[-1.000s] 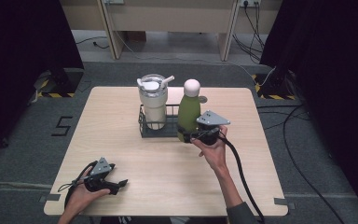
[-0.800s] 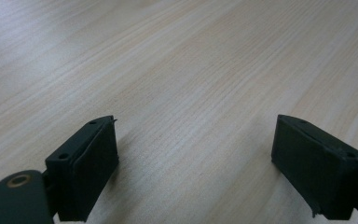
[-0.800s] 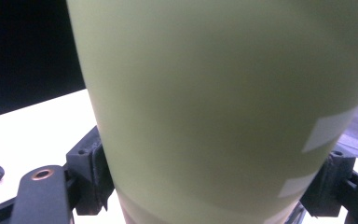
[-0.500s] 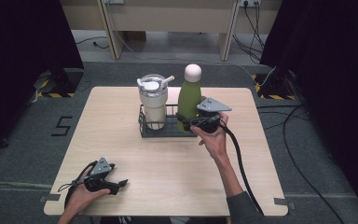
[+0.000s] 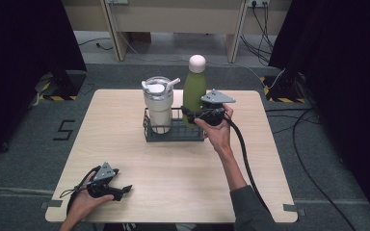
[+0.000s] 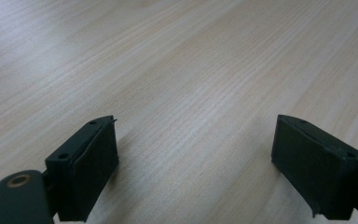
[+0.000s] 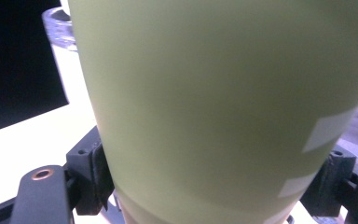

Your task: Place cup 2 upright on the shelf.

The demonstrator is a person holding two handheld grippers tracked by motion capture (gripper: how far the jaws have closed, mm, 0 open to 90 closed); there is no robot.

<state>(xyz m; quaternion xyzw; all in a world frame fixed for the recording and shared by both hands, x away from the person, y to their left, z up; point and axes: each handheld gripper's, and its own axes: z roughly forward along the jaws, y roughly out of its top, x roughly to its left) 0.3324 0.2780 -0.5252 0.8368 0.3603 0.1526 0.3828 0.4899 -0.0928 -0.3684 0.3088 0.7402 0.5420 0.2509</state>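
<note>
1. Right now the right gripper had its jaws clamped on the lower body of the green bottle; the right gripper view showed the black pads pressed against both sides of the green wall.
2. Bottle stood upright at the right end of the wire basket, white cap on top. Its base was hidden behind the basket rim and the gripper, so whether it sat on the basket floor or hung just above could not be told.
3. Grip was low and from the side, probably to keep the tall bottle vertical while clearing the rim.
4. White tumbler with lid and straw stood in the basket's left end, just beside the bottle; tight spacing meant a tilt could knock it.
5. Left gripper rested on the worktop well in front of the basket, toward its left, jaws apart with nothing between them, bare wood showing in the left gripper view. Likely parked, since one hand sufficed.
</note>
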